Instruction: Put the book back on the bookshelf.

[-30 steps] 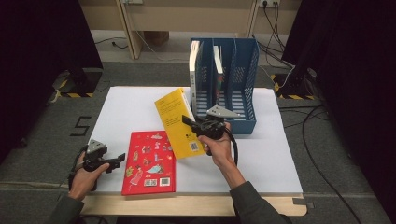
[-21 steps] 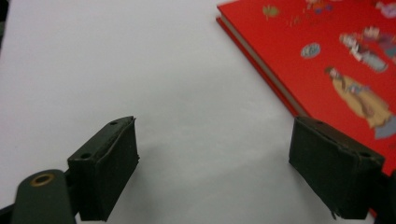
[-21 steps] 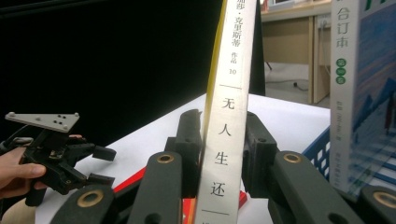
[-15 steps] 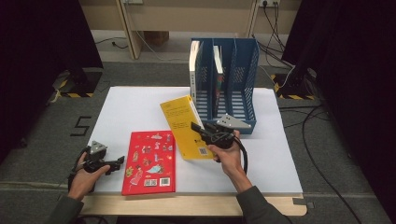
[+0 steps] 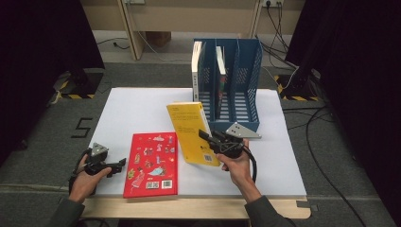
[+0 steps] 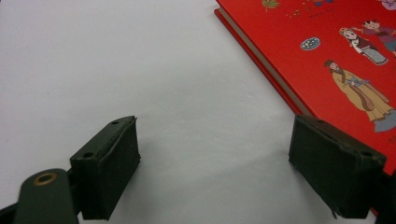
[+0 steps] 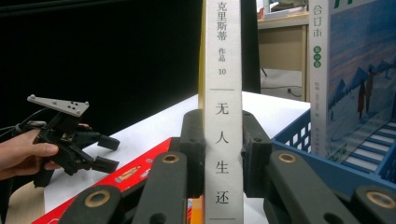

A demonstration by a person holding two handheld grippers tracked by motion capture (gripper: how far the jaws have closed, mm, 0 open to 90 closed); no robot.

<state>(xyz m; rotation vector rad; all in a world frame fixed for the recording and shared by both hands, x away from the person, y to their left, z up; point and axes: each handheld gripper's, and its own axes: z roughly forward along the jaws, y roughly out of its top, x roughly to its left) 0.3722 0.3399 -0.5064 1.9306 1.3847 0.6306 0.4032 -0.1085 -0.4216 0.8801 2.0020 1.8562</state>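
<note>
My right claw (image 5: 206, 137) is clamped on the spine of the yellow book (image 5: 191, 130), both pads pressing its white spine (image 7: 223, 140). I hold the book tilted above the table (image 5: 137, 111), just in front of the blue rack (image 5: 246, 80), where two books already stand in the left slots. My left claw (image 5: 118, 164) rests spread and empty at the table's near left edge, just beside the red book (image 5: 152, 163), which lies flat.
</note>
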